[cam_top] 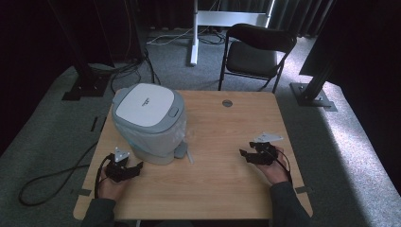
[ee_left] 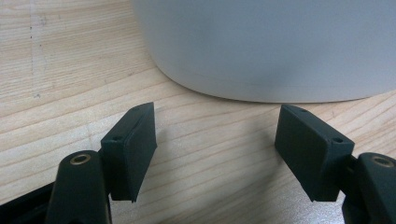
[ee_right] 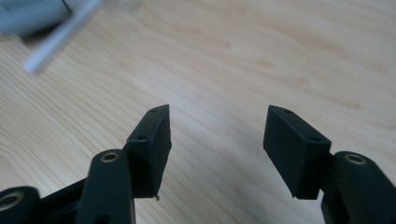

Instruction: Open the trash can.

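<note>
Bin (cam_top: pixel 149 123): grey, white lid closed, clear liner bag showing under the lid rim, a pedal sticking out at its base toward table centre. It stands on the left half of the wooden table (cam_top: pixel 227 189), near the far-left corner.

My left claw (cam_top: pixel 135 169) sits low just in front of the bin's base; in the left gripper view the curved grey wall (ee_left: pixel 280 46) rises right past my jaws, which stand wide apart with nothing between them.

My right claw (cam_top: pixel 245 155) rests on the right half of the table, well apart from the bin, jaws likewise wide and empty.

Judged step: approach to the bin. To do it well, steady the body with the left, bring the right in square and slowly.
</note>
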### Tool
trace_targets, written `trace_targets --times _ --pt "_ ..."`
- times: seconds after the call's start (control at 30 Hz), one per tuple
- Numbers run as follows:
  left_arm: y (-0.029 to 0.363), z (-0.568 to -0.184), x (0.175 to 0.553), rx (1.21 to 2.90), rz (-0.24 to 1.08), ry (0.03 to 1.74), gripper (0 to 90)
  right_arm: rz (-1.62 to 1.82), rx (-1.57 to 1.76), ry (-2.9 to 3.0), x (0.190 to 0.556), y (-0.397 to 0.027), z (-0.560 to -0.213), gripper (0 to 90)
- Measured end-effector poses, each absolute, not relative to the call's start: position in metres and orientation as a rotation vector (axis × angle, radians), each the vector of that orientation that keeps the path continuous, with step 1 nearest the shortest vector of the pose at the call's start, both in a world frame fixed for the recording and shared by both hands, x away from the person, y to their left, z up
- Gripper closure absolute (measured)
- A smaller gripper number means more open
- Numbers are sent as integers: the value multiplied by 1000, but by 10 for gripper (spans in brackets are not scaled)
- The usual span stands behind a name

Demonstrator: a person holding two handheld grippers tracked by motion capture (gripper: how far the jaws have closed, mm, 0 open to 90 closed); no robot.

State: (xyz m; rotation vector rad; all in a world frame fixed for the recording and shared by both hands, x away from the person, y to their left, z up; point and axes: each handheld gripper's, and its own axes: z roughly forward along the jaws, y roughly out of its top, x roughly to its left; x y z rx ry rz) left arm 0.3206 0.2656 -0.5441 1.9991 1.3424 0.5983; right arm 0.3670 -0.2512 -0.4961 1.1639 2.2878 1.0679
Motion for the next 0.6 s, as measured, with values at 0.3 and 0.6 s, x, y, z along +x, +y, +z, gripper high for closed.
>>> trace_targets --times 0.3,0.6 --pt "265 -544 321 1999 598 1342 293 1098 1075 2303 375 -235 -459 478" --pt "265 -544 321 1999 598 1342 293 1136 1010 2327 381 -218 -438 511"
